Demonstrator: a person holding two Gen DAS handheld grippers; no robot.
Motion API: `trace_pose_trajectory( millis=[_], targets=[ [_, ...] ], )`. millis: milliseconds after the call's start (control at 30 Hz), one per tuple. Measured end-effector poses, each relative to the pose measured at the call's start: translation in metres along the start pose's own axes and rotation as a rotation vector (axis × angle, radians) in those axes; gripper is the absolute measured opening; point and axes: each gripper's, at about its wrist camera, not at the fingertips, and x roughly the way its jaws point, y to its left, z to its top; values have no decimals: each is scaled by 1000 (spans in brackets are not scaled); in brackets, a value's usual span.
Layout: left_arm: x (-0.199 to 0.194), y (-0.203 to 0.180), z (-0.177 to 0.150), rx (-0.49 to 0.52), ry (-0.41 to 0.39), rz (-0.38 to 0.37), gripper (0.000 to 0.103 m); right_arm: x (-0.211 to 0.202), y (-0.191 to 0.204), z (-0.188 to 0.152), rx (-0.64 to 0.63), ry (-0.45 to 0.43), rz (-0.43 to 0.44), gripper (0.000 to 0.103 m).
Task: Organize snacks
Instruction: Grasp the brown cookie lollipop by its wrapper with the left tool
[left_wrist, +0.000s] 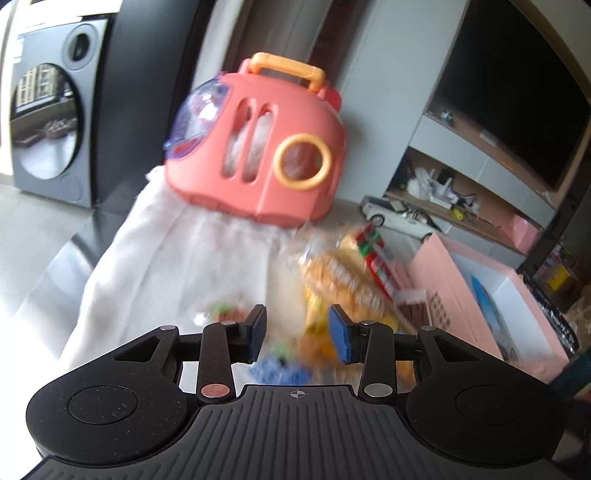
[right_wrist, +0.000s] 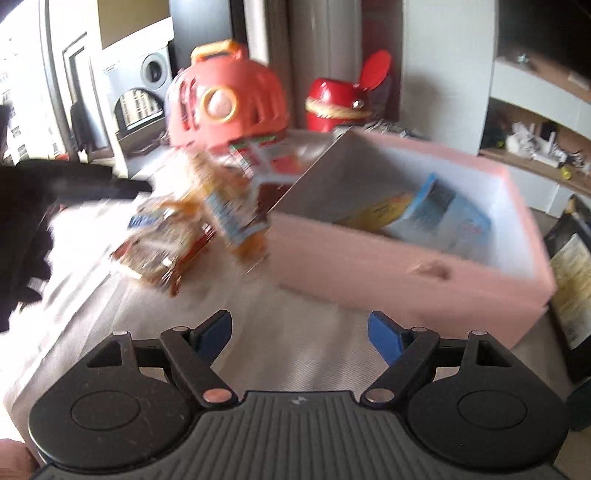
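Several snack packets (left_wrist: 343, 280) lie in a blurred pile on a white cloth (left_wrist: 177, 258), left of a pink box (left_wrist: 476, 306). In the right wrist view the pile (right_wrist: 207, 221) sits left of the pink box (right_wrist: 369, 266), which holds a blue and yellow packet (right_wrist: 424, 210). My left gripper (left_wrist: 297, 334) is open and empty just above the near packets. My right gripper (right_wrist: 299, 332) is wide open and empty over the cloth (right_wrist: 258, 314), in front of the box.
A coral toy carrier (left_wrist: 258, 147) with an orange handle stands at the back of the cloth. A red container (right_wrist: 336, 107) stands behind the box. A washing machine (left_wrist: 48, 110) is far left, shelves with a TV (left_wrist: 517, 92) to the right.
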Motion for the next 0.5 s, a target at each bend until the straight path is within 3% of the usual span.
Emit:
trace_pose_trajectory(
  millis=[100, 200, 300, 500],
  targets=[
    [23, -5, 11, 50, 59, -26, 42, 6, 14, -1, -34, 9, 9, 81],
    [34, -10, 5, 108, 132, -13, 35, 6, 26, 1, -58, 6, 42, 81],
    [21, -12, -13, 140, 166, -47, 33, 6, 34, 3, -84, -1, 53, 81],
    [-20, 5, -43, 104, 191, -114, 33, 17, 50, 10, -130, 24, 57, 82]
  ],
)
